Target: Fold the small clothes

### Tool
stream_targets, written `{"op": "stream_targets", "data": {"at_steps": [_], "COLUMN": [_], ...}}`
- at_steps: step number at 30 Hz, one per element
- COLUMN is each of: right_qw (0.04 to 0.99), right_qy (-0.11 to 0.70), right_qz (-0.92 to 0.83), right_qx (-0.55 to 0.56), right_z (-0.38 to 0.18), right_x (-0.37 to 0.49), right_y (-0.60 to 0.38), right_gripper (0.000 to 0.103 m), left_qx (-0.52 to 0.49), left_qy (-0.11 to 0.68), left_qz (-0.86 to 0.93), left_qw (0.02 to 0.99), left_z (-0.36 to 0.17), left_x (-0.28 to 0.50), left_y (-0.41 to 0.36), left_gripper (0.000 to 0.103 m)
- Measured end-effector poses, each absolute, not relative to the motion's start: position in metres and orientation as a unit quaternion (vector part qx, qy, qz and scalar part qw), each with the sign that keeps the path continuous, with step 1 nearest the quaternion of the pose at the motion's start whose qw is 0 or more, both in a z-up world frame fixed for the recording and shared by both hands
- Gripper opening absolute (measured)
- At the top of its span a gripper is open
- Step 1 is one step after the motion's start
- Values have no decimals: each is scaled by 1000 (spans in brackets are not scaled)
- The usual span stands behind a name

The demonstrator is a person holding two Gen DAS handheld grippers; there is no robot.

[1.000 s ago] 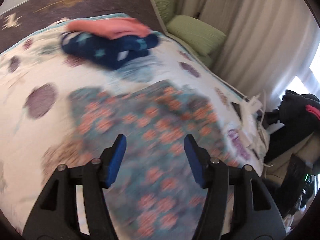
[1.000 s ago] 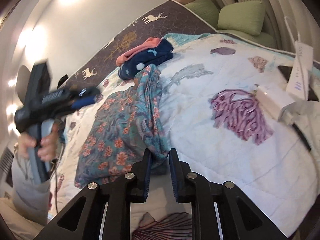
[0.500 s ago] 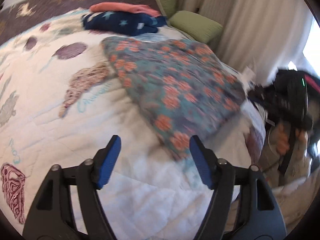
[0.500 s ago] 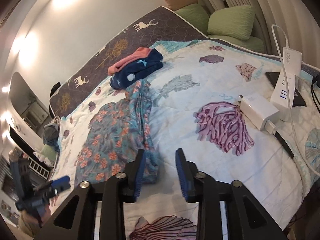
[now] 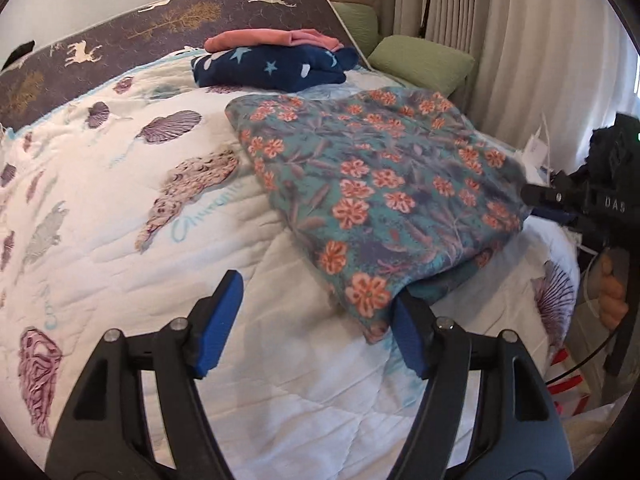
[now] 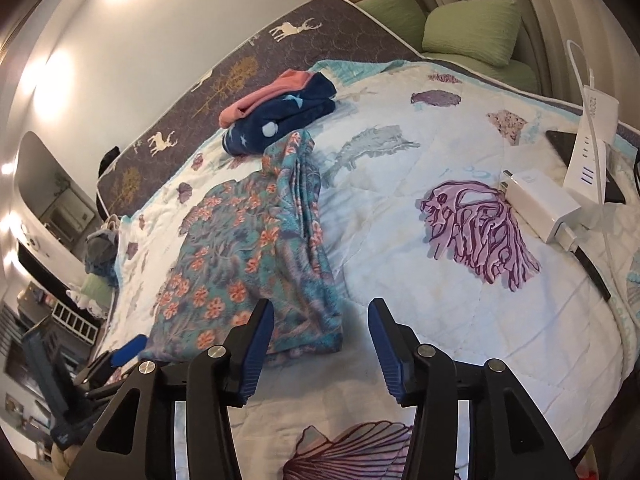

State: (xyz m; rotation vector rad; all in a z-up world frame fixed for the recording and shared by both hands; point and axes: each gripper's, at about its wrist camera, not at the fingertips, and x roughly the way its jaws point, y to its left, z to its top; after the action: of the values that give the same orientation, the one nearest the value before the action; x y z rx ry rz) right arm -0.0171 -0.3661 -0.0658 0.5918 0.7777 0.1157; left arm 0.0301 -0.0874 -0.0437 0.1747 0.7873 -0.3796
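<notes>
Ahead of the right gripper, a white quilt (image 6: 400,208) with purple shell prints is covering the bed. To its right, a white charger (image 6: 540,204) and a power strip (image 6: 592,152) are lying; green pillows (image 6: 472,32) are resting beyond.

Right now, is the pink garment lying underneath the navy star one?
No, the pink garment lies on top of the folded navy star garment near the headboard.

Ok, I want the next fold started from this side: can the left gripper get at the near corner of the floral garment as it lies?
Probably yes. The left gripper is open, and the floral garment has its near corner right beside the right-hand finger, with only bare quilt around it. Nothing lies in between.
</notes>
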Motion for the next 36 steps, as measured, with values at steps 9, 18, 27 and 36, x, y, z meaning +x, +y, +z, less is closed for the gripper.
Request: {"op": "stream_targets", "data": {"at_steps": [9, 18, 27, 36], "right_qw": [871, 868, 870, 891], "right_qy": [389, 416, 408, 379], "right_qz": [65, 56, 11, 32], "right_qx": [292, 267, 277, 247], "right_z": [-74, -80, -83, -49], "right_x": [-9, 7, -3, 1], "right_y": [-362, -352, -373, -374], "right_gripper": [50, 51, 49, 41], "left_qx": [71, 69, 42, 5], "left_qy": [405, 409, 415, 393], "left_qz": [-142, -137, -132, -192], "left_qw": [900, 899, 899, 899], "left_z": [-59, -60, -61, -26], "left_x": [34, 33, 27, 15], "left_y": [-98, -98, -81, -66], "left_gripper": [72, 53, 53, 51]}}
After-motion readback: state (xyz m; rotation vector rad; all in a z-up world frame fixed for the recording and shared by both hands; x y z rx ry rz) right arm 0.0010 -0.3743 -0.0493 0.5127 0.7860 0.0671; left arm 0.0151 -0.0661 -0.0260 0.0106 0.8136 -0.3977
